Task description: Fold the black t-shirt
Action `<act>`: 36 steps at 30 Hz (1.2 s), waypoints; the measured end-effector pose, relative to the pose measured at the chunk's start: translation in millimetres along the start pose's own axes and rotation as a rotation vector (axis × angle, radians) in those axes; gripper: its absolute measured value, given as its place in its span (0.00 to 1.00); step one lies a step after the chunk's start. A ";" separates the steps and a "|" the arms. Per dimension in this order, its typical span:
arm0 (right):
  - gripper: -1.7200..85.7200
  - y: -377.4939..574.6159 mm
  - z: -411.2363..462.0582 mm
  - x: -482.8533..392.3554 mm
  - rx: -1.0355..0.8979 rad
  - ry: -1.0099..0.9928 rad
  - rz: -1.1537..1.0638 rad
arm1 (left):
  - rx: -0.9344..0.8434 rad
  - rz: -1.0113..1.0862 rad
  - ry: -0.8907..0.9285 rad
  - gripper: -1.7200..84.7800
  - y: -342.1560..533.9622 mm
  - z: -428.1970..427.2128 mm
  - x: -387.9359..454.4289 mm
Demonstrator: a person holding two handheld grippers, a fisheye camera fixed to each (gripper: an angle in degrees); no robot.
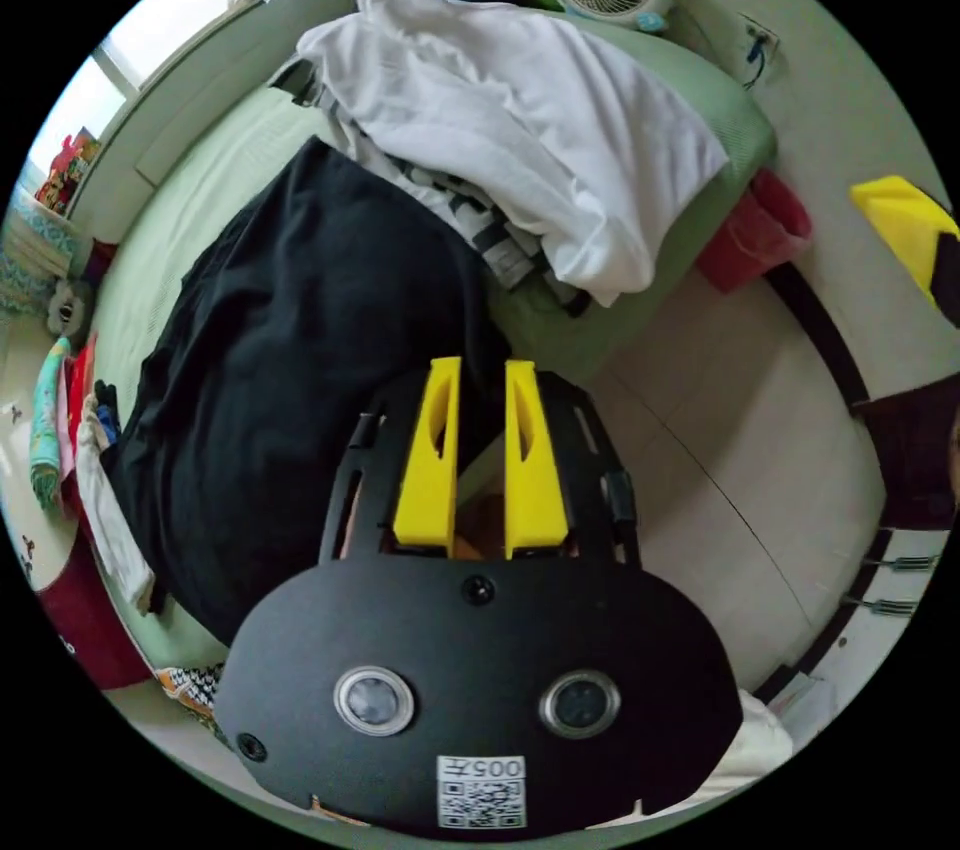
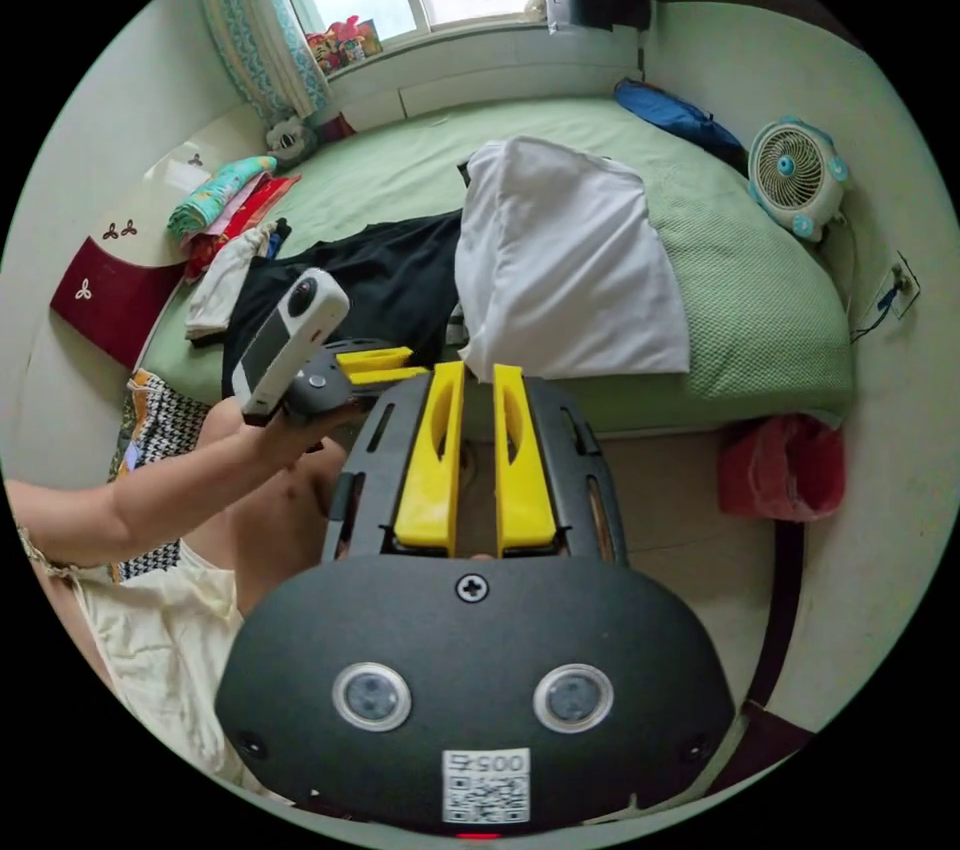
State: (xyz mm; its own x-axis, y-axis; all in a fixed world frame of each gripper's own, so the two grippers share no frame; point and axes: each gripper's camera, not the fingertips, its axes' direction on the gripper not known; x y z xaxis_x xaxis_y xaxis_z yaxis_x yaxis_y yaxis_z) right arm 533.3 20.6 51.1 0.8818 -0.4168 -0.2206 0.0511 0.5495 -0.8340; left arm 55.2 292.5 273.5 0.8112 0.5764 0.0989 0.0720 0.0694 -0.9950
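Note:
The black t-shirt lies spread and rumpled on the green bed, its near edge reaching the bed's side. My left gripper hovers at that edge with its yellow jaws close together, and no cloth is visibly pinched. The right gripper view shows the shirt partly under a white garment. There a hand holds the left gripper just over the shirt's edge. My right gripper sits shut and empty in front of the bed's side.
A pile with a white garment over a striped one lies beside the shirt. Folded clothes line the bed's far end. A small fan stands at the wall and a red bin on the floor. A person's arm reaches in.

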 end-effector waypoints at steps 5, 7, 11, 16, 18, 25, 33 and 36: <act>0.11 -34.9 27.7 10.4 -0.062 -0.072 0.010 | 0.103 -0.056 0.203 0.07 24.0 -34.5 -37.9; 0.15 -61.3 42.8 10.6 -0.121 -0.129 0.006 | 0.156 -0.070 0.229 0.07 38.3 -52.7 -58.1; 0.18 -135.9 87.8 6.2 -0.213 -0.323 0.021 | 0.189 -0.100 0.246 0.07 55.4 -65.5 -82.6; 0.20 -208.9 163.5 2.2 -0.344 -0.403 0.101 | 0.219 -0.109 0.288 0.07 74.0 -70.3 -101.8; 0.20 -228.9 190.7 2.1 -0.381 -0.405 0.140 | 0.222 -0.102 0.290 0.07 78.6 -70.1 -104.4; 0.16 -278.6 265.6 0.1 -0.454 -0.372 0.241 | 0.248 -0.091 0.329 0.07 97.2 -72.4 -118.5; 0.04 -287.9 288.6 -23.6 -0.366 -0.390 0.243 | 0.292 -0.087 0.405 0.07 119.1 -84.6 -134.3; 0.02 -300.6 267.9 -47.5 -0.326 -0.317 0.134 | 0.340 -0.068 0.430 0.06 126.2 -102.9 -137.1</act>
State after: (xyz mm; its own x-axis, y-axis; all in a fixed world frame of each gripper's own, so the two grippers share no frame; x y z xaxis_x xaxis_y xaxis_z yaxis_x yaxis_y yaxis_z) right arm 601.6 69.3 447.9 0.9727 -0.0882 -0.2145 -0.1784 0.3067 -0.9349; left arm 12.7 138.5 132.9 0.9803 0.1819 0.0768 -0.0014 0.3954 -0.9185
